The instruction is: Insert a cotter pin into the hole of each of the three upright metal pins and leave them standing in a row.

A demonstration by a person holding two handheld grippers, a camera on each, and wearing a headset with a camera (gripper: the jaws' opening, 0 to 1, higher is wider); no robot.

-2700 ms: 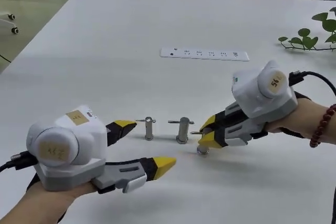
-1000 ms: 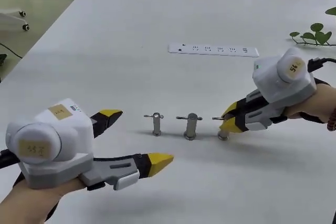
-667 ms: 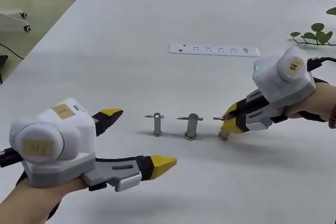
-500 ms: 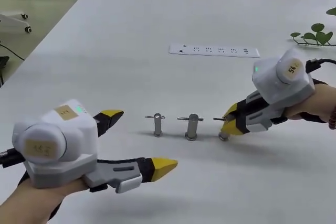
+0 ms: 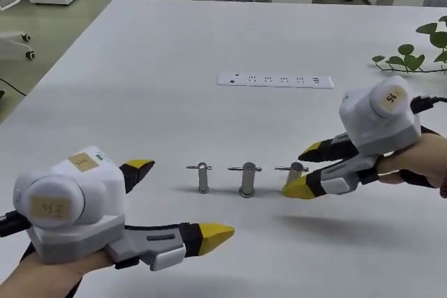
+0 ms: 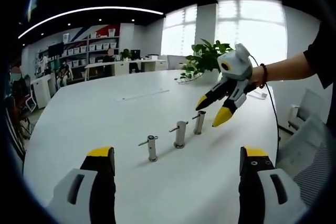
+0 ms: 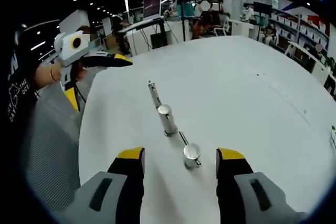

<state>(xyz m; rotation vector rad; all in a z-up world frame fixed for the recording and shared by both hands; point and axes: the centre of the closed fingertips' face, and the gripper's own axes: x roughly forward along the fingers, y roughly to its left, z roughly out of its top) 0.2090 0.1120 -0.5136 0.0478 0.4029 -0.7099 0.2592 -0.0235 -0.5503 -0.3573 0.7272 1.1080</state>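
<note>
The white table (image 5: 209,47) runs away from you into an open office. A power strip (image 5: 274,79) lies well beyond the work and a plant (image 5: 412,54) sits off at the far right.

The middle pin (image 5: 247,180) stands upright at the centre of the row, with a cotter pin (image 5: 237,169) lying crosswise through its head. The left-hand pin (image 5: 203,177) stands to its left and the right-hand pin (image 5: 296,172) to its right. Both are upright and roughly in line with it, and each carries its own thin rod. The cross-holes are the only holders here, and all three look filled (how far the rod on the right-hand pin goes through is too small to tell).

Your right gripper (image 5: 302,171) is at the right-hand pin with its jaws parted on either side. The right gripper view shows a gap on both sides, so it grasps nothing. Your left gripper (image 5: 180,199) hovers nearer to you than the middle pin and to its left, jaws spread wide and empty.

I judge the inserting done, so what is left is to leave the row standing. Draw the right gripper straight back, away from the middle pin, with the jaws apart. Let neither tip brush the right-hand pin or its projecting rod, since a nudge could topple it.
</note>
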